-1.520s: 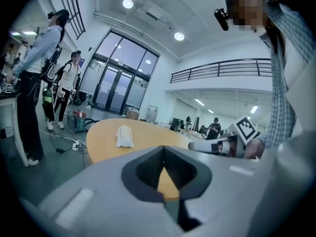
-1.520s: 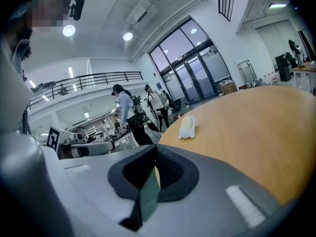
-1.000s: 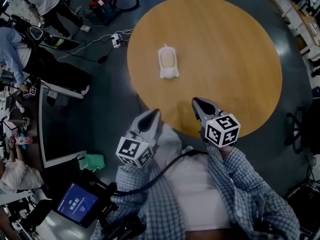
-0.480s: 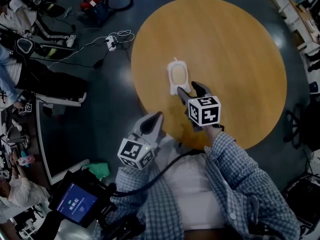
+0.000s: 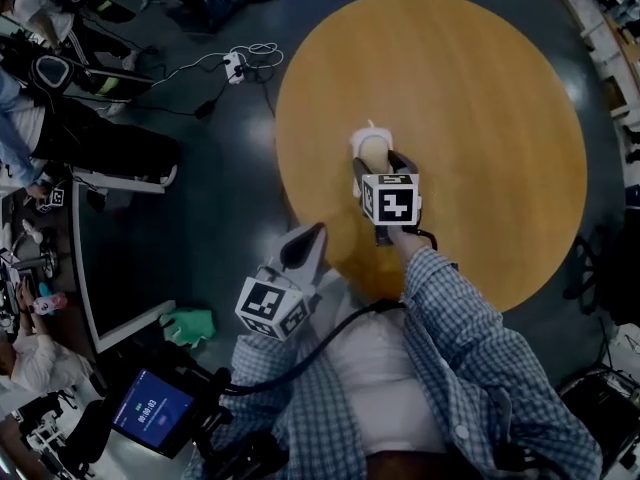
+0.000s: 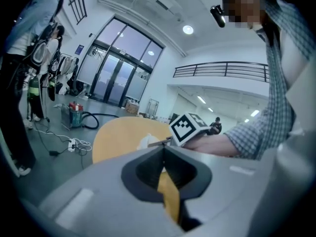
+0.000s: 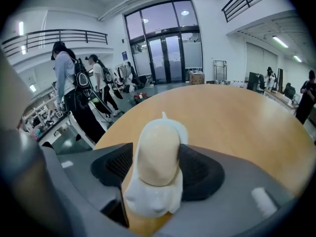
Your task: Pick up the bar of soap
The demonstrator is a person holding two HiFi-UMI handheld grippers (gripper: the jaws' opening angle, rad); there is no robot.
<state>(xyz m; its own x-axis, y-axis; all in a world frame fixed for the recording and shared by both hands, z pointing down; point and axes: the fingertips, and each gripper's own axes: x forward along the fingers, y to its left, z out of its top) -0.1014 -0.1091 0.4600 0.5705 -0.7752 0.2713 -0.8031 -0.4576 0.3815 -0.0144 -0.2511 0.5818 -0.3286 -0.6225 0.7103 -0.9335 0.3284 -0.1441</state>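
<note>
The pale beige oval bar of soap (image 7: 157, 152) lies in a white moulded soap dish (image 7: 148, 204) on the round wooden tabletop (image 5: 480, 108), near the centre of the head view. The right claw (image 5: 378, 164) straddles soap and dish, its jaws opening, released. The left claw (image 5: 308, 238), lower left of them, is clenched shut with nothing in it.

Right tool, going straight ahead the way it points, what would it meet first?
The soap on its dish, which sits between the right tool's opening jaws. Past that, probably only table.
</note>
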